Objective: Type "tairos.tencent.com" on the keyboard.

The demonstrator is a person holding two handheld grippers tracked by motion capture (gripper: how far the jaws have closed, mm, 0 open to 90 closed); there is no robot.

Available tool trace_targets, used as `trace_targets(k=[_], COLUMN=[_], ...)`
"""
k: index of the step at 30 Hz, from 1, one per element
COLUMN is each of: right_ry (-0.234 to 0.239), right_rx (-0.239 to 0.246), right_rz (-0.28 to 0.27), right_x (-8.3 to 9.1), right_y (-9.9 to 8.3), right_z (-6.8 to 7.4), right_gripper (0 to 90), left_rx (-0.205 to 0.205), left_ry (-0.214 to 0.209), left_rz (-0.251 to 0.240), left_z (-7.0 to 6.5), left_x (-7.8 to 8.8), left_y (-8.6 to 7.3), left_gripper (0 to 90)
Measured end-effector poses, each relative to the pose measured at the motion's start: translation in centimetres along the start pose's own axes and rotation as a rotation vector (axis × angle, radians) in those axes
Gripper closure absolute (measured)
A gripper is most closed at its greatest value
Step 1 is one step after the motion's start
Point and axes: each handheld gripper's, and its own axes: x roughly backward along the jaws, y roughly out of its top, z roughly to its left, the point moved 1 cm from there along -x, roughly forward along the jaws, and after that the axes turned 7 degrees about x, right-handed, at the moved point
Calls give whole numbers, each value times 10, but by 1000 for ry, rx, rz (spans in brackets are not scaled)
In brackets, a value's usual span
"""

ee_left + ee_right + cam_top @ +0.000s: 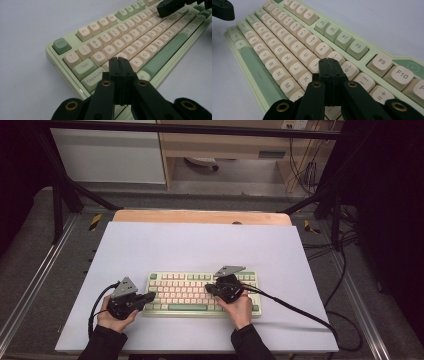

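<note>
Both claws pinched closed, empty, poised over a keyboard [200,294] lying flat near the front of the white tabletop [200,245].
Left claw [118,59] hovers near A/S, right claw [329,60] near I/O. Rigid, fairly heavy case, probably; keycaps are smooth and springy, so press straight down, or lift by the case edges.
</note>
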Motion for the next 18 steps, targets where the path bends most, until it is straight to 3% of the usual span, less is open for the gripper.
trace_targets(k=[8,18], right_ry=[-3,13], right_rx=[16,33], right_rz=[6,-3], right_x=[-4,7], right_y=[-2,0], right_z=[0,6], right_gripper=[900,900], left_rx=[-2,-1], left_ry=[-1,2], left_rz=[-2,-4], left_z=[0,0], left_x=[0,1], left_y=[0,0], left_gripper=[899,899])
